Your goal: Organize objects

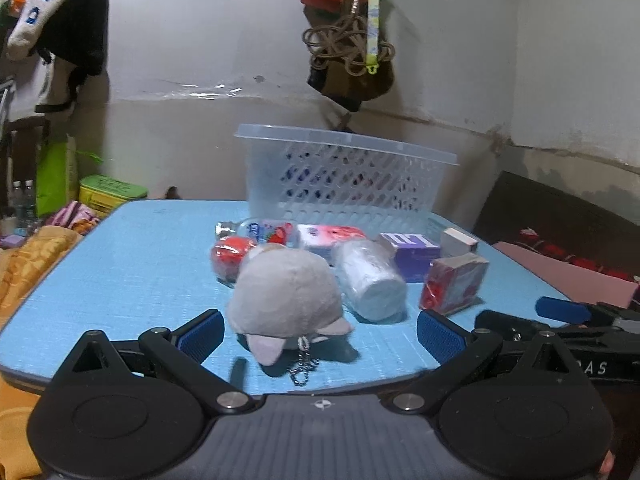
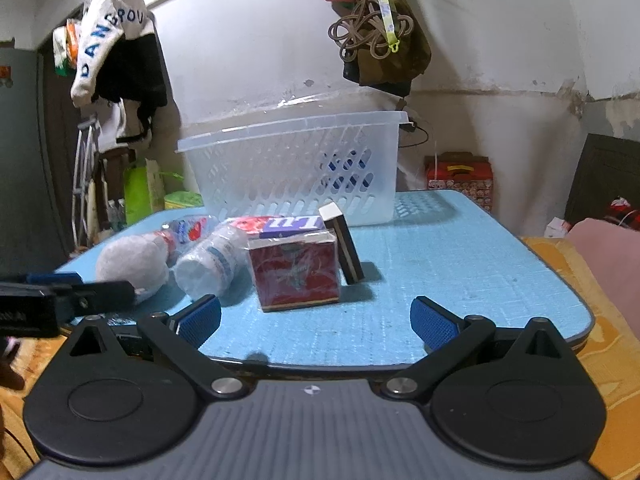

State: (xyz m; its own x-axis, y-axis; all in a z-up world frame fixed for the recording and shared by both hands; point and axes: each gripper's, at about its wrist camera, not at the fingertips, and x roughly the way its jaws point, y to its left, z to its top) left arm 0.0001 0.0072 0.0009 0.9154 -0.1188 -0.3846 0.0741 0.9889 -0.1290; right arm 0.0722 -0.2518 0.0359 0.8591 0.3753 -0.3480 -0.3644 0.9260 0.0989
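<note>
A clear plastic basket stands at the back of the blue table; it also shows in the right wrist view. In front of it lie a grey plush toy with a key chain, a wrapped white bottle, a red box, a purple box and a small white box. My left gripper is open, its pads on either side of the plush, apart from it. My right gripper is open and empty just before the red box.
A red-capped bottle and a pink pack lie behind the plush. Clothes and bags hang on the wall. Orange cloth lies left of the table. My right gripper shows in the left wrist view.
</note>
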